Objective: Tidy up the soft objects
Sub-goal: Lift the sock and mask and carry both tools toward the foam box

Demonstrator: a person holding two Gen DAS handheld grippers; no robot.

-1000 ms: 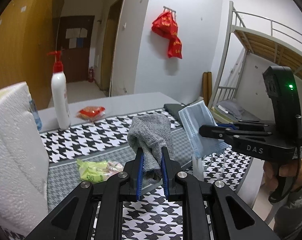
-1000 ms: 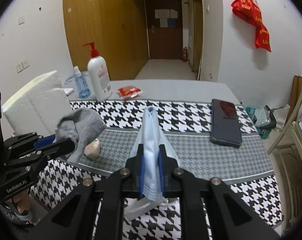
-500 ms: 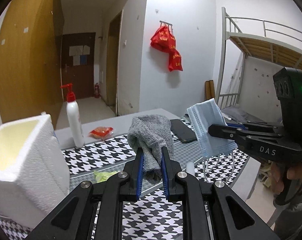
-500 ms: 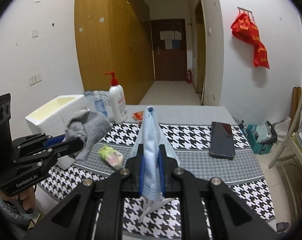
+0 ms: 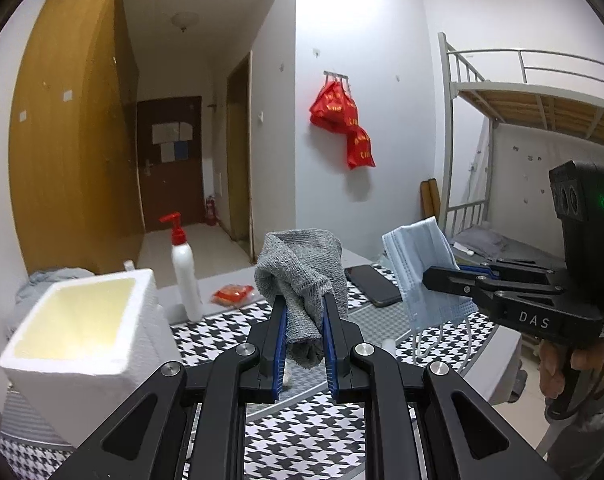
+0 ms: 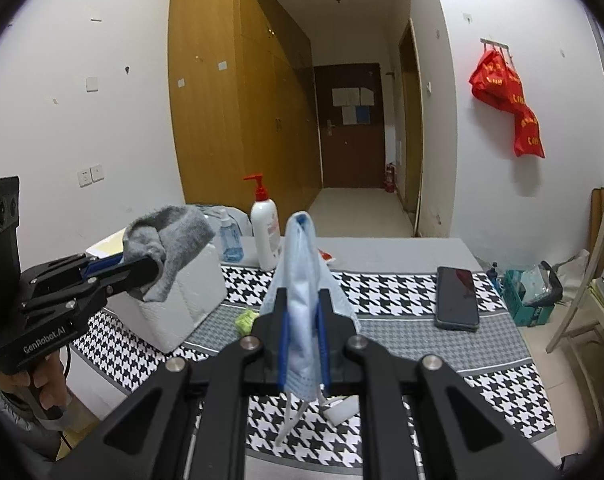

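My left gripper [image 5: 303, 312] is shut on a grey knitted cloth [image 5: 302, 268], held high above the houndstooth table [image 5: 313, 436]; it also shows in the right wrist view [image 6: 170, 240]. My right gripper [image 6: 303, 312] is shut on a light blue face mask [image 6: 302, 264], whose ear loops hang below; the mask also shows in the left wrist view [image 5: 421, 268]. A white foam box [image 5: 82, 332] with an open top stands at the table's left; it also shows in the right wrist view [image 6: 182, 304], just below and behind the grey cloth.
A white pump bottle [image 6: 266, 236], a small blue bottle [image 6: 230, 240], a red packet [image 5: 232, 294], a black phone [image 6: 457, 298], a green-yellow packet [image 6: 246, 320] and a small white object [image 6: 341, 410] are on the table. A bunk bed [image 5: 541, 112] stands right.
Both grippers rose well above the table with the cloth and mask still held. The foam box's open top came into view below.
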